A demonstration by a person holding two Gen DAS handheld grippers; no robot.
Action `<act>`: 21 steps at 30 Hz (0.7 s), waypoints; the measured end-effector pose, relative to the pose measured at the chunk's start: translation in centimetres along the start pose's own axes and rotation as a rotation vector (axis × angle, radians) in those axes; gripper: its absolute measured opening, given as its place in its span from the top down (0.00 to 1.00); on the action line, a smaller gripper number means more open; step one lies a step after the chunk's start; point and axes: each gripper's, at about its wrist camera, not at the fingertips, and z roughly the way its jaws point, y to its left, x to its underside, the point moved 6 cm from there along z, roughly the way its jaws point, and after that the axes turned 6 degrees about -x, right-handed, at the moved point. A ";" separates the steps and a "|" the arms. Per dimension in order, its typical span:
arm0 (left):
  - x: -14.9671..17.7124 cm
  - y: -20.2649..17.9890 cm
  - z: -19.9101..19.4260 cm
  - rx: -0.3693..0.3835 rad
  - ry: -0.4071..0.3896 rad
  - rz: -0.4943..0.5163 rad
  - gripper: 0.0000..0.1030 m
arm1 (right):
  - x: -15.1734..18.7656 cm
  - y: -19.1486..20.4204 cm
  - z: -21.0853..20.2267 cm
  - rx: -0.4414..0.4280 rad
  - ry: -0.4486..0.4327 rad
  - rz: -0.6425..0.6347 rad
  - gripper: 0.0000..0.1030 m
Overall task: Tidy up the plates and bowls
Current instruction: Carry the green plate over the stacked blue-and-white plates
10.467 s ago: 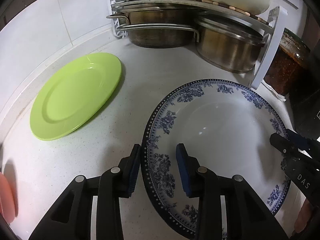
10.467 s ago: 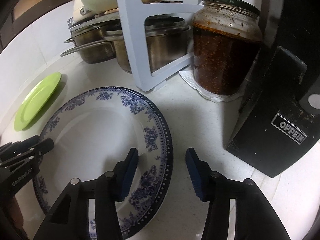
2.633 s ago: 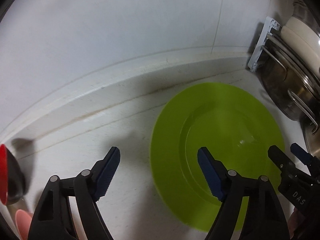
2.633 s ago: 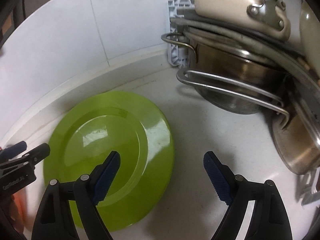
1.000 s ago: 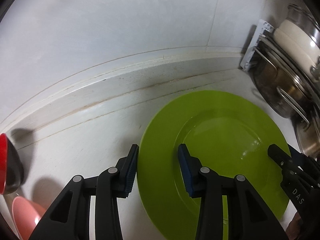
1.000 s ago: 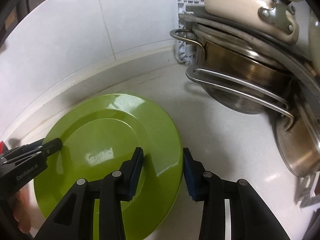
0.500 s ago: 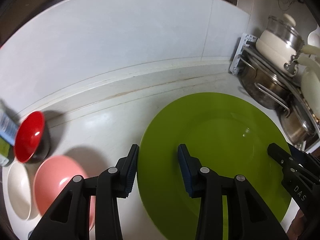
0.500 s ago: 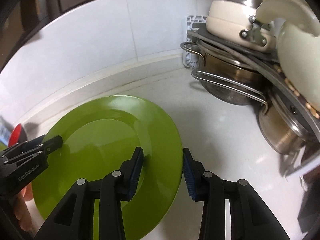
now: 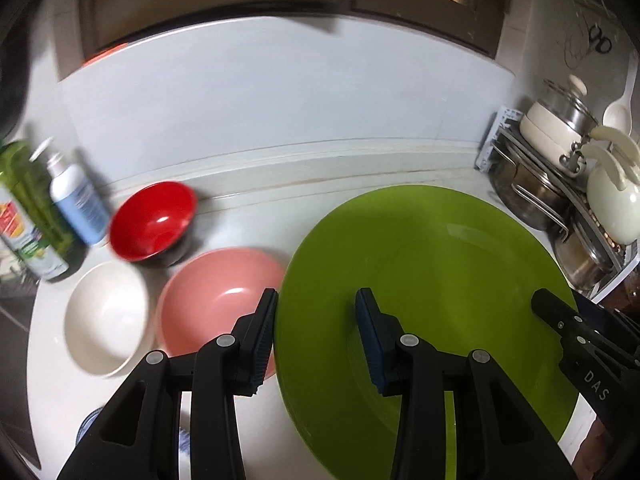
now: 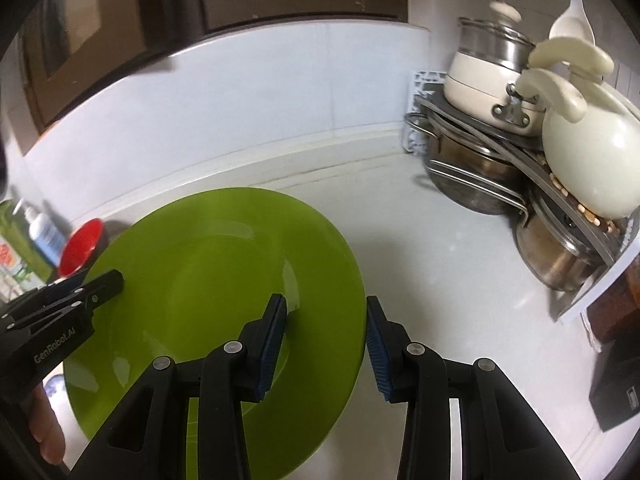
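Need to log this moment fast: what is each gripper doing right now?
Left gripper: shut on the left rim of the green plate.
Right gripper: shut on the same plate's right rim.

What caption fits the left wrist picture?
Two hand-held grippers hold a round green plate above red, pink and white bowls.

Left gripper [image 9: 316, 336], right gripper [image 10: 326, 340] clamped.
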 end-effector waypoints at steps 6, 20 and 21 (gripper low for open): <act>1.6 3.8 -2.0 -0.026 -0.002 -0.036 0.62 | 1.3 3.7 -1.6 -0.029 0.001 -0.033 0.61; 5.9 14.1 -6.1 -0.103 0.005 -0.110 0.62 | 4.1 13.2 -4.1 -0.097 -0.015 -0.146 0.61; 6.3 14.8 -6.3 -0.109 0.005 -0.113 0.62 | 4.5 14.1 -4.2 -0.107 -0.013 -0.151 0.61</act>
